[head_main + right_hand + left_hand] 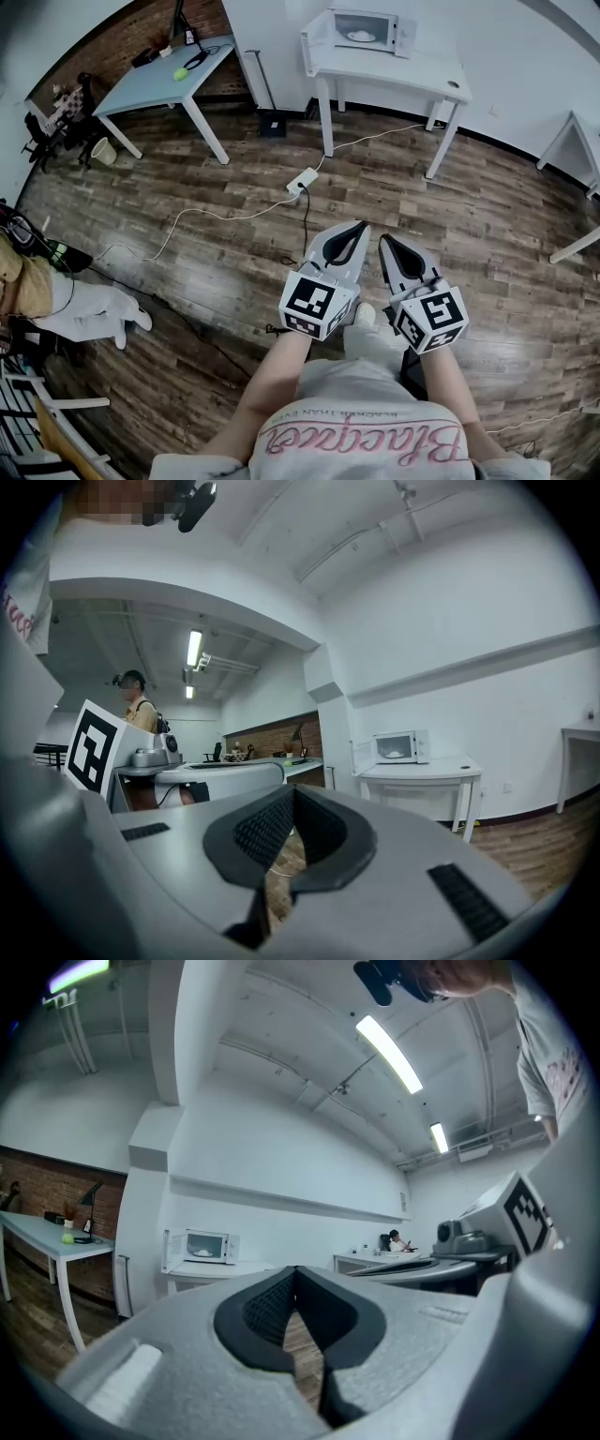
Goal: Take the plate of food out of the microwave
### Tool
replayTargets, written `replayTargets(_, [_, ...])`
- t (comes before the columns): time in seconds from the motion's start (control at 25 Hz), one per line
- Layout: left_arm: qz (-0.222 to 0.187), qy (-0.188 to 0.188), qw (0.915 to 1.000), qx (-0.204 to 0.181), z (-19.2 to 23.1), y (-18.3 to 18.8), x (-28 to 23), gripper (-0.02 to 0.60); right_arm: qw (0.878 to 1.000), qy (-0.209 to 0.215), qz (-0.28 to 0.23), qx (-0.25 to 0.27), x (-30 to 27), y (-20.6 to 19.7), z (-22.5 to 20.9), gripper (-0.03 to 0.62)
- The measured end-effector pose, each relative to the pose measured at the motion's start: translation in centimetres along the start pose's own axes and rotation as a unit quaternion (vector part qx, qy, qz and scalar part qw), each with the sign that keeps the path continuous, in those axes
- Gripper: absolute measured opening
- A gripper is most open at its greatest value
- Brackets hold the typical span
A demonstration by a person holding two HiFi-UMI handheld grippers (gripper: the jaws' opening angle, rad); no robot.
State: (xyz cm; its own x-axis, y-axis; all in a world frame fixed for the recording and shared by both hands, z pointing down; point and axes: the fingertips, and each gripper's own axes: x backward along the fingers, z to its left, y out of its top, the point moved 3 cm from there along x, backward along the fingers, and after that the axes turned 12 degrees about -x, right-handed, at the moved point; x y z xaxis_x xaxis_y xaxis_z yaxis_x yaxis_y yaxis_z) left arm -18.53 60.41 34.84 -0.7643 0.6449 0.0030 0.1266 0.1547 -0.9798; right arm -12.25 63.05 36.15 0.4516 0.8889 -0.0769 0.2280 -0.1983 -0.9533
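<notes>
Shut fingers (339, 246), plate (361, 37) far off, inside microwave (404, 36)

The head view looks steeply down, both gripper views look forward; all share the distant microwave (361, 33).

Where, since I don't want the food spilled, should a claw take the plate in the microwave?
Likely by its near rim. The plate lies flat inside the microwave, whose door stands open, so only the front is free. Come in level from the front, one jaw over the rim and one under.
</notes>
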Motion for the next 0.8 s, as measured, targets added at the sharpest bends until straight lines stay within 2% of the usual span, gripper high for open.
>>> replayTargets(0.48, [0.009,0.003,0.9999,-0.004,2.7,0.1,-8.5,0.006,1.000,-0.009,0.019,0.016,-4.8,2.8,-7.2,0.008])
replayTargets(0.6, [0.011,0.007,0.9998,-0.013,3.3,0.3,-10.1,0.006,1.000,-0.003,0.014,0.026,-5.8,3.6,-8.3,0.008])
replayTargets(0.8, [0.012,0.015,0.9998,-0.003,4.2,-0.1,-12.9,0.006,0.999,0.017,0.007,0.030,-7.3,4.4,-10.2,0.008])
